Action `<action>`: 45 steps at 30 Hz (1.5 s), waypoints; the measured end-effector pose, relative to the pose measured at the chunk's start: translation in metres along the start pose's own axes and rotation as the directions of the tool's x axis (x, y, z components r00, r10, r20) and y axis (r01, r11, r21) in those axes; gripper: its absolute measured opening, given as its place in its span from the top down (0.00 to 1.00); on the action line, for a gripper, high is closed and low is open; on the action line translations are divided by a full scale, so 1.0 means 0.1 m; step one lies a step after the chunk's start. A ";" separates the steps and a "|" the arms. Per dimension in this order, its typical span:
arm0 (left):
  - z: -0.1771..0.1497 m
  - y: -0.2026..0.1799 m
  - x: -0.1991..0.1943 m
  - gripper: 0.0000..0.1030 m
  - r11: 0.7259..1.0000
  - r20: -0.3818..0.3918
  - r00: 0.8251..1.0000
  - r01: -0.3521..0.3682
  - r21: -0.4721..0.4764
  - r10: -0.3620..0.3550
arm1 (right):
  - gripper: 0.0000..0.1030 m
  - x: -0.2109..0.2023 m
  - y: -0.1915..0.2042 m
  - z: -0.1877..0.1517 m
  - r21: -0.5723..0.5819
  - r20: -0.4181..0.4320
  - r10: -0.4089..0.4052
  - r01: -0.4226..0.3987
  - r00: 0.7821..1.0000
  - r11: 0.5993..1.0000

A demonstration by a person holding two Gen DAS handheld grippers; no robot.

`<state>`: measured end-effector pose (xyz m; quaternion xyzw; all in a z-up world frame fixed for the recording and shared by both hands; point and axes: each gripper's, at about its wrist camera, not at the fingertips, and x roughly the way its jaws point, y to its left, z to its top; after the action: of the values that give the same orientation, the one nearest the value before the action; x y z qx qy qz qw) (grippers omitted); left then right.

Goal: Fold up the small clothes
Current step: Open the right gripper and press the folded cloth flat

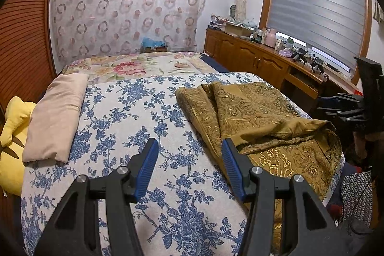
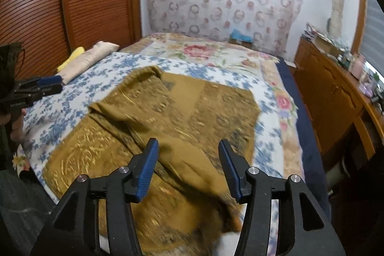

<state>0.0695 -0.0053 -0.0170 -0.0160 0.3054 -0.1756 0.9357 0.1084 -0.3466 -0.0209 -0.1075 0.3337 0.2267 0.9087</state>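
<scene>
- The gold cloth (image 2: 153,136) is spread rumpled on the bed (image 1: 134,116), one flap turned over; folding is judged barely begun
- The left gripper (image 1: 189,168) and right gripper (image 2: 188,168) are held wide open, nothing gripped

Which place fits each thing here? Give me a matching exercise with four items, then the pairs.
Things:
1. gold patterned cloth
2. beige pillow
3. yellow plush
4. left gripper

Places or states:
A. open, over the blue floral bedspread
B. rumpled, on the window side of the bed
C. off the bed's edge, by the wooden slatted wall
D. on the bed, next to the plush

Pairs: 1-B, 2-D, 3-C, 4-A
</scene>
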 end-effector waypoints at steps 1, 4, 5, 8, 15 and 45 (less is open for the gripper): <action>-0.01 0.00 0.00 0.48 1.000 -0.001 1.000 -0.001 0.000 0.001 | 0.46 0.08 0.05 0.04 -0.014 -0.010 0.016 -0.016 1.000 1.000; 0.00 0.00 0.00 0.48 1.000 -0.002 1.000 -0.001 -0.001 0.001 | 0.46 0.26 0.18 0.11 -0.047 -0.027 0.053 -0.054 0.998 0.997; -0.01 0.00 0.00 0.48 1.000 -0.003 1.000 -0.002 -0.002 0.002 | 0.46 0.34 0.24 0.14 -0.056 -0.039 0.069 -0.071 0.997 0.996; -0.03 0.02 0.01 0.48 1.000 -0.006 1.000 -0.003 -0.005 0.003 | 0.46 0.49 0.39 0.21 -0.092 -0.060 0.103 -0.108 0.993 0.990; -0.06 0.02 0.04 0.48 1.000 -0.014 1.000 0.001 -0.005 -0.001 | 0.46 0.86 0.69 0.33 -0.142 -0.129 0.179 -0.197 0.975 0.970; -0.16 -0.10 0.10 0.48 1.000 -0.047 0.998 0.030 -0.002 -0.030 | 0.97 0.83 0.83 0.56 -0.206 -0.102 0.262 -0.278 0.960 0.938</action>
<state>0.0645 -0.0171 -0.0340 -0.0170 0.3270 -0.1897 0.9257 0.1554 -0.2267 -0.0365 -0.1683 0.3512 0.3803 0.8389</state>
